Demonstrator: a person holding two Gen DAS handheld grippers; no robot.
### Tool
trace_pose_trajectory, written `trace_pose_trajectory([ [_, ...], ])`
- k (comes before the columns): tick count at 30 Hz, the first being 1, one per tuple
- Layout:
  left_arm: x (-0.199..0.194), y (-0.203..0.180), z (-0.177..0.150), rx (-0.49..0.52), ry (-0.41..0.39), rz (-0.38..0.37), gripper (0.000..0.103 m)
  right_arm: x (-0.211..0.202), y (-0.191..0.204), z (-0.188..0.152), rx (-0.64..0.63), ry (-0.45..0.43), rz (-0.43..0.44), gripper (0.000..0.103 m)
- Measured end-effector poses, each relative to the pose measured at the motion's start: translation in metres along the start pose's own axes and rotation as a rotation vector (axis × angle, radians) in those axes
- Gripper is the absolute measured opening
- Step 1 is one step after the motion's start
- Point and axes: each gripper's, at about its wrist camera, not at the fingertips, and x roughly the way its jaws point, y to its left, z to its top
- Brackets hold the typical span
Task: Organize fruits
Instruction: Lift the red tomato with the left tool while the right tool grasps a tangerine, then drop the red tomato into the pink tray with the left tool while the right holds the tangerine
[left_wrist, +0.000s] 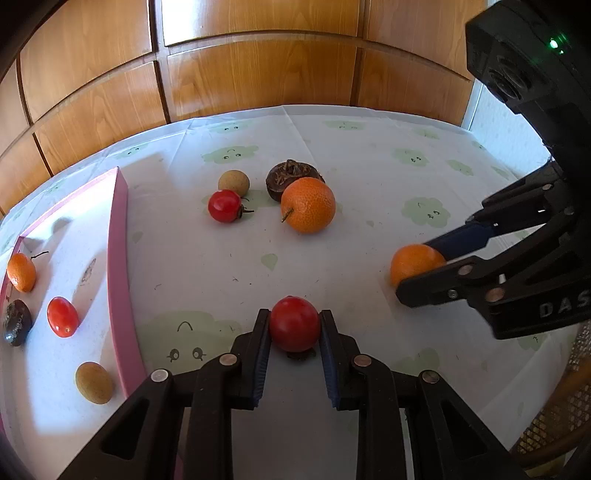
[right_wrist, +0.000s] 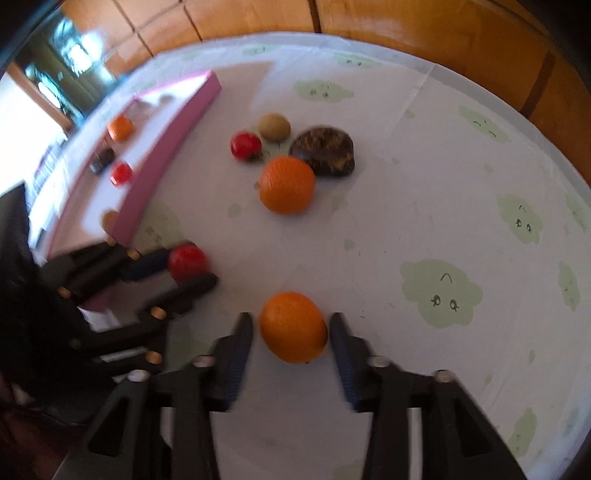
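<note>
Closest to the left wrist camera, our left gripper is pinching a red tomato between its jaws, both blue pads pressing against the fruit's sides just above the worktop with its cloud-print cloth. Over at 3 o'clock in that view, our right gripper is reaching in around a small orange. From the right wrist camera, those jaws are standing partly open on either side of the small orange, with a sliver of gap showing on each side, so we are not clamping it; the left gripper with its tomato is appearing at 9 o'clock, blurred. Up at 12 o'clock in the left view, four loose fruits are sitting close together: a larger orange with a short stem, a dark brown wrinkled fruit touching it from behind, a second red tomato, and a tan round fruit just beside that tomato. At 9 o'clock a pink-walled tray is holding four sorted pieces, well apart from one another: an orange one, a dark fruit, a red tomato and a tan fruit. Wooden panelling is running behind the worktop.
</note>
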Motion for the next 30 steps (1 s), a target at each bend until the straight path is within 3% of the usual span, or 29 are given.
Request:
trace_pose_trajectory([
  [7,-0.004,0.008,0.008,-0.049,0.035,-0.04,0.025,0.011,0.007,-0.002,-0.044,-0.01,-0.056,0.035],
  [14,-0.054,0.034,0.027,-0.108,-0.081,-0.093,0.025,0.01,0.0,-0.004,-0.025,-0.026,-0.07,0.035],
  [20,-0.066,0.101,0.042,-0.231,-0.117,-0.01,0.025,0.011,0.001,-0.006,-0.032,-0.029,-0.082,0.035],
  [25,-0.043,0.164,0.052,-0.315,-0.068,0.071,0.025,0.012,0.014,-0.004,-0.042,-0.03,-0.091,0.035],
  [30,-0.013,0.196,0.061,-0.348,-0.024,0.139,0.025,0.012,0.016,-0.004,-0.049,-0.032,-0.096,0.035],
])
